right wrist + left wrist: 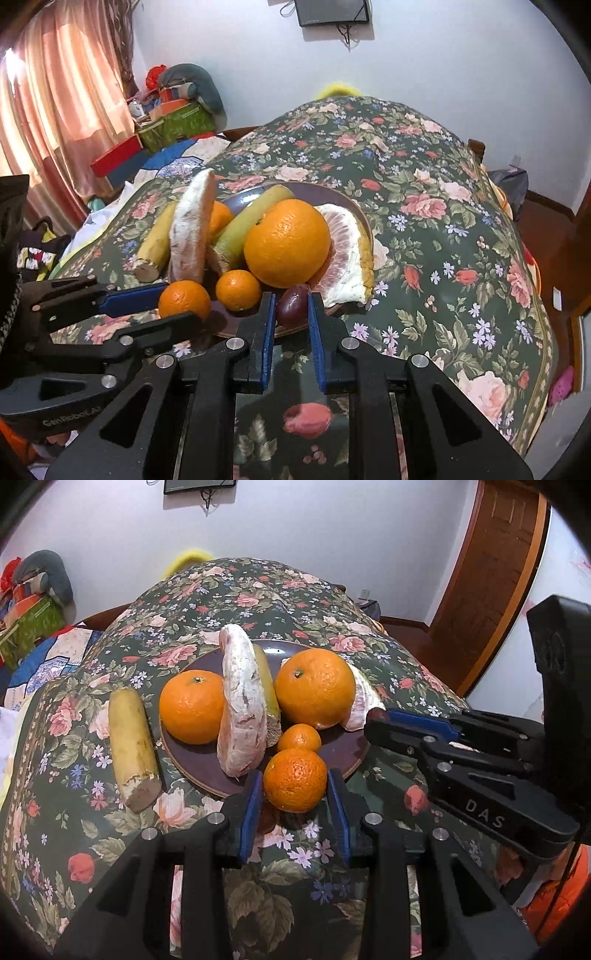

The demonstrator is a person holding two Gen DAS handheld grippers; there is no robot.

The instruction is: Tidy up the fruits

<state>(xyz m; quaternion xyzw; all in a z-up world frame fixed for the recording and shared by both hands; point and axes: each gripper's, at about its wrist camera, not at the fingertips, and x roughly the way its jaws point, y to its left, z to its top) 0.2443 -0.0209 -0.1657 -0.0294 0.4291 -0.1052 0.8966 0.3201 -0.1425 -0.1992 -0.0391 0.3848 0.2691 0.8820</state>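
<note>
A dark plate [343,751] [243,199] on the floral cloth holds two big oranges [192,707] [316,688], a small tangerine [299,737], two pomelo pieces [242,705] [347,254] and a greenish banana piece [251,221]. My left gripper [294,780] [166,308] is shut on a second tangerine [295,781] [184,298] at the plate's near rim. My right gripper [291,306] [373,720] is shut on a small dark red fruit [293,304] at the plate's front edge, beside the peeled pomelo wedge. I cannot tell whether either held fruit rests on the plate.
A yellow banana piece [131,746] [157,240] lies on the cloth left of the plate. The floral-covered table [424,221] stretches far and right. Boxes and bundles [173,110] crowd the far left; a wooden door [491,565] stands at the right.
</note>
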